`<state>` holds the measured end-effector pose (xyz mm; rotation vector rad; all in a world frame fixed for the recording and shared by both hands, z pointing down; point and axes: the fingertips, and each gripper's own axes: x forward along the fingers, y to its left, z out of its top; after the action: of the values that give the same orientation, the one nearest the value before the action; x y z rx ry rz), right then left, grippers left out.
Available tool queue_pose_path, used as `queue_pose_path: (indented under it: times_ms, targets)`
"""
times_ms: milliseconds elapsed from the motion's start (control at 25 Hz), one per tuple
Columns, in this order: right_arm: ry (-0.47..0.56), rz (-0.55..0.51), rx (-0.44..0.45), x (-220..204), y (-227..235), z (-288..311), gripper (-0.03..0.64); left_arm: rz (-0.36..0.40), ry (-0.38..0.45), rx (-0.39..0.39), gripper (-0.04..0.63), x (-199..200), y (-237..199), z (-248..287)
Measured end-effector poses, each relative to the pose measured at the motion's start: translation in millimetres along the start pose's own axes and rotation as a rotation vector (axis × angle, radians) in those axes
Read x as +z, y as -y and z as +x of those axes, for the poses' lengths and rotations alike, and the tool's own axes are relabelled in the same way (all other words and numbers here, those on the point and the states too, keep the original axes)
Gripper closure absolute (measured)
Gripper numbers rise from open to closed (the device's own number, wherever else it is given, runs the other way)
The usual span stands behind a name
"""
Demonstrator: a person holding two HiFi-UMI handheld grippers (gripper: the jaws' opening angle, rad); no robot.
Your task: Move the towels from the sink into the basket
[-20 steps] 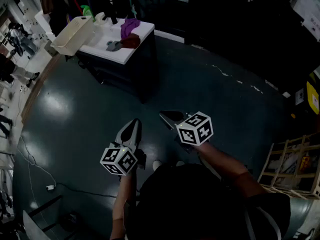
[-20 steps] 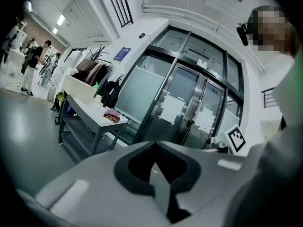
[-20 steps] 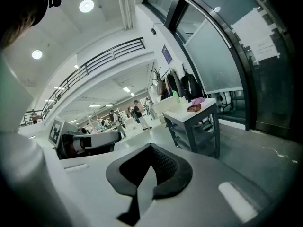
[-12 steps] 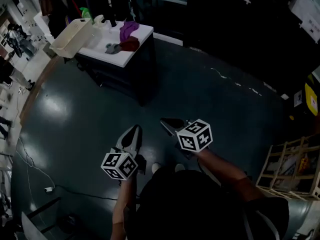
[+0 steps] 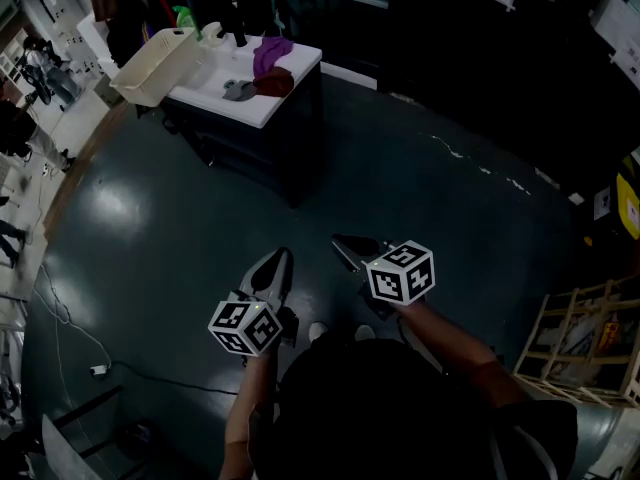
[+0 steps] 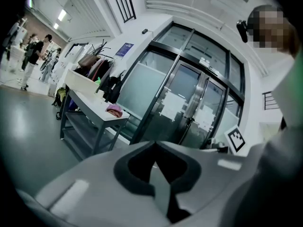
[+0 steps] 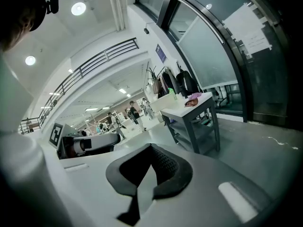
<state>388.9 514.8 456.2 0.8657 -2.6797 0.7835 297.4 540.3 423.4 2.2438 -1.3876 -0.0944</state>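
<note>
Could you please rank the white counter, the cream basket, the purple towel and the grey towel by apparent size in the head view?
1. white rectangular counter top
2. cream plastic basket
3. purple cloth towel
4. grey cloth towel
All sit about equally far away, so the order seems safe.

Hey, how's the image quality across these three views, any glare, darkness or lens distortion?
Head view: dim and underexposed, with one pale glare patch on the floor. Left gripper view: bright, strong fisheye bending the glass doors, dark corners, a mosaic patch top right. Right gripper view: equally warped, ceiling lights blown out, table small but sharp.
</note>
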Motion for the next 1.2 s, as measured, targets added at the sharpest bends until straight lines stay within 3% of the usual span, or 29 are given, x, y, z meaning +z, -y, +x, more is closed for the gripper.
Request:
queue_pose_path:
  times_ms: [640, 1200]
  targets:
    - [0.004, -0.027, -0.003, 16.9, -34.1, 73.1, 0.62, 0.037, -0.013, 0.008, 0.589, 25.4, -68.1, -31.6]
    - [-0.038, -0.043, 0.003, 17.5, -38.7, 119.9, 0.62, -0.034, -0.017, 0.042, 0.589, 14.7, -112.8, -41.4]
